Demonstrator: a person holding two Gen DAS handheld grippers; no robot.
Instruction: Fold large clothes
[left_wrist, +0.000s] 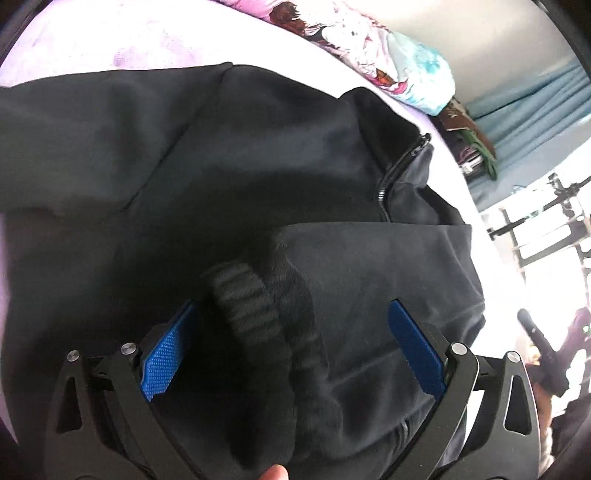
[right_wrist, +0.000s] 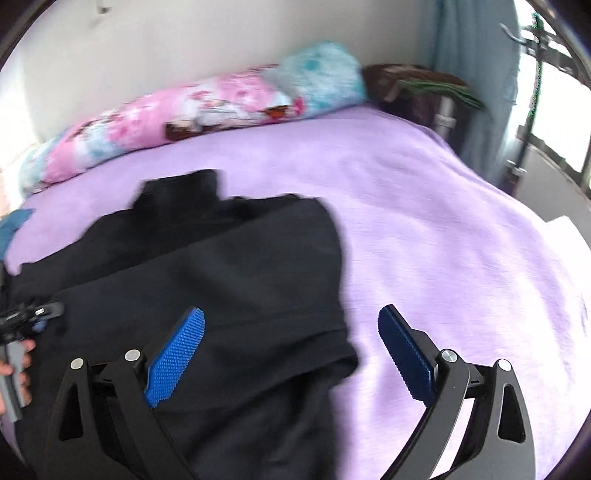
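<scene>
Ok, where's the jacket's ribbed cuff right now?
In the left wrist view, the ribbed cuff lies low and centre on the dark jacket, between the open left gripper pads.

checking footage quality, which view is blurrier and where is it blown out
Right wrist view: motion smear across the black jacket and purple blanket. Left wrist view: sharper, zipper crisp, but window and blanket overexposed; both fisheye-curved.
</scene>
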